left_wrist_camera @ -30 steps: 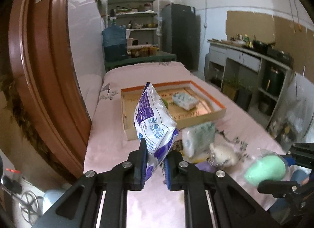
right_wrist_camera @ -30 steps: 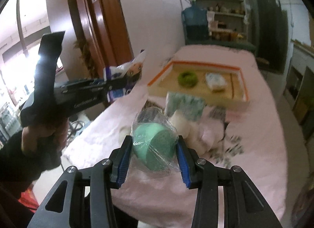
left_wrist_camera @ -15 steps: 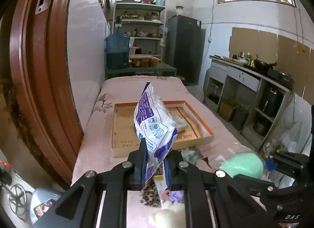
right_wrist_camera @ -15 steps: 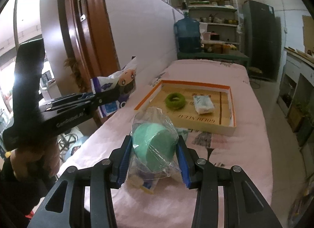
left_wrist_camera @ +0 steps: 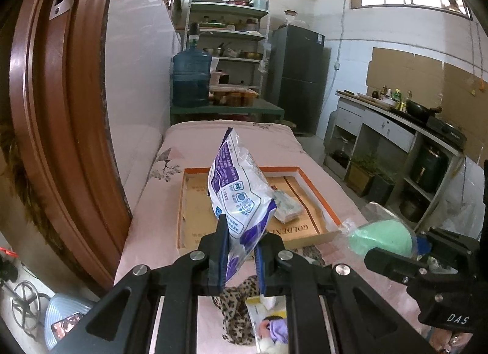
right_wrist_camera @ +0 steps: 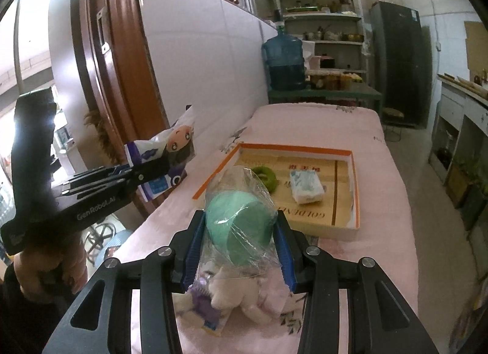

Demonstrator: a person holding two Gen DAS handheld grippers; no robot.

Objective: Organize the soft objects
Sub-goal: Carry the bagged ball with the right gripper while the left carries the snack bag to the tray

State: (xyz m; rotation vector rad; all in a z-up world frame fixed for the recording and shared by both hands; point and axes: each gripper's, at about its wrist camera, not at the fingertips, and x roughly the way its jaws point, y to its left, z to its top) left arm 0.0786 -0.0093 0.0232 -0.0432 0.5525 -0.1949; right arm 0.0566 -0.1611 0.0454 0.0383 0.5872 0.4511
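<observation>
Grippers both carry loads above the pink-clothed table [right_wrist_camera: 396, 201]: the left gripper [left_wrist_camera: 241, 250] pinches a purple-and-white printed plastic packet [left_wrist_camera: 241, 189], the right gripper [right_wrist_camera: 239, 241] clamps a green sponge wrapped in clear film [right_wrist_camera: 238, 225], near the orange-rimmed cardboard tray [right_wrist_camera: 355, 189].

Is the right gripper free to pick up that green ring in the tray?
Probably not: the right gripper is already clamped on a bagged green sponge. The green ring lies uncovered in the tray.
</observation>
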